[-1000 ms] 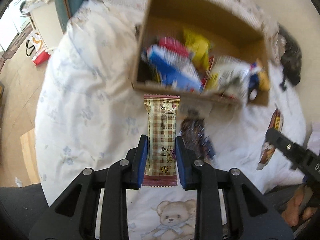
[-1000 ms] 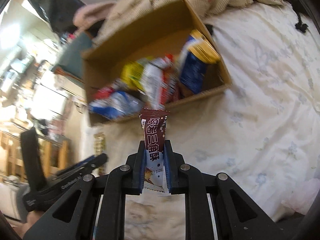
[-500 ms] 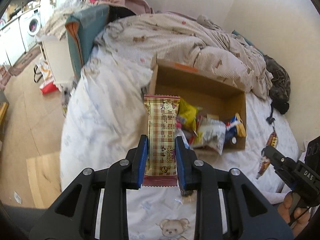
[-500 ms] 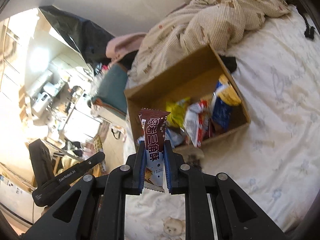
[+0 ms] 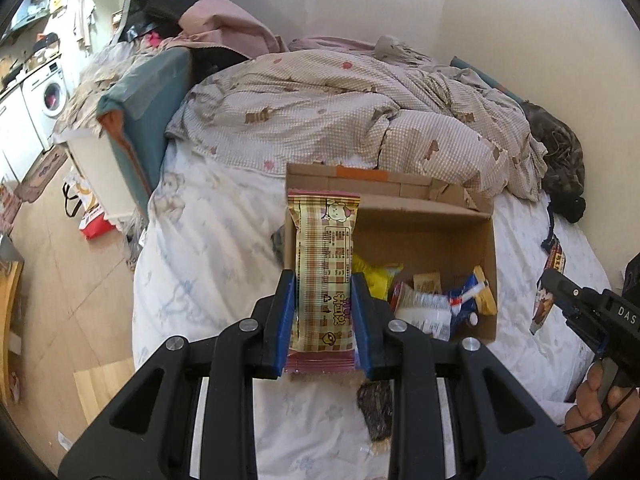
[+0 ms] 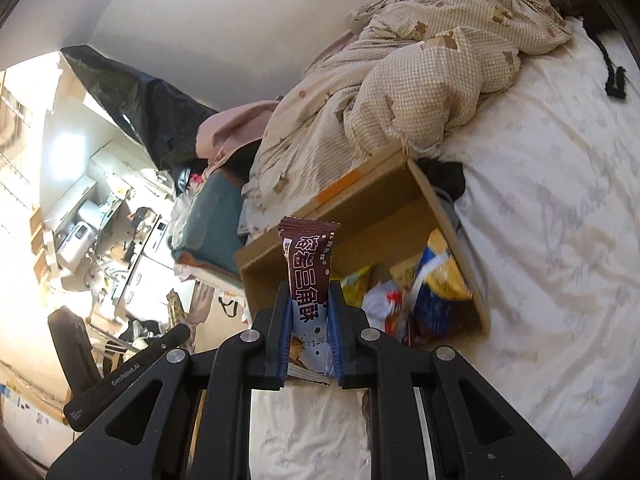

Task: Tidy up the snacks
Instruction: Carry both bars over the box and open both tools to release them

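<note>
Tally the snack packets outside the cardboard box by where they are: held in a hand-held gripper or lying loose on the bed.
Held in a hand-held gripper: 2, the plaid packet and the brown packet
Loose on the bed: 2, the dark packet and the far-right packet
Total: 4

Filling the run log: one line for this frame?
left hand-held gripper: shut on plaid snack bar | right hand-held gripper: shut on brown snack packet | cardboard box: on bed, partly filled with snacks
</note>
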{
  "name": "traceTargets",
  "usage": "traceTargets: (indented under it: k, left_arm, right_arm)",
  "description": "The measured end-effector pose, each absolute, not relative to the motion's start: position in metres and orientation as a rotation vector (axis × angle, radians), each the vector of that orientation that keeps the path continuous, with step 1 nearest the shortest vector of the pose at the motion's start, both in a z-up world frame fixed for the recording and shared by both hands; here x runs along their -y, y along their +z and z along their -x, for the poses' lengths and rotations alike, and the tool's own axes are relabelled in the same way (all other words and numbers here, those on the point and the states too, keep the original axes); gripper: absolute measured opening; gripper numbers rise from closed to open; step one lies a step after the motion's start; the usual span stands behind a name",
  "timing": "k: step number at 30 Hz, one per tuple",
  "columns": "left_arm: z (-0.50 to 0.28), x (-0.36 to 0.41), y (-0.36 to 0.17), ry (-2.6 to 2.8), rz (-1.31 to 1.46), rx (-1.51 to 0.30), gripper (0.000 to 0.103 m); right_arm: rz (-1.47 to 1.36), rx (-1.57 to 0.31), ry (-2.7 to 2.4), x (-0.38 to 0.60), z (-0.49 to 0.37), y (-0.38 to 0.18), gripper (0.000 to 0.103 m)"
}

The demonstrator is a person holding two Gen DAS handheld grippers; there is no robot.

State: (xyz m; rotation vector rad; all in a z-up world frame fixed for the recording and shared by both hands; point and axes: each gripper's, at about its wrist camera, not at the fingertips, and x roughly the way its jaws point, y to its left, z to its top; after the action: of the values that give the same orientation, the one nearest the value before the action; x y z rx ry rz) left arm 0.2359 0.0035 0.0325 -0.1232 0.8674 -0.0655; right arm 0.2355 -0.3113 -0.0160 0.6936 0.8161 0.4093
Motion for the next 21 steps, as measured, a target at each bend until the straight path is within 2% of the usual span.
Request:
traceTargets:
  k: [8,21]
  left_arm:
    - [-0.273,0.012,0.021,-0.079,0.120,-0.874,0.023]
    - [-0.298,0.013,-0.026,-0.057,0.091,-0.859,0.023]
  right_arm:
    - [-0.526,-0.823,0.343,0.298,-0.274,-0.015,0.017]
    - [-0.302,-0.901,0.274,0.276,-0.297,-0.050,0.017]
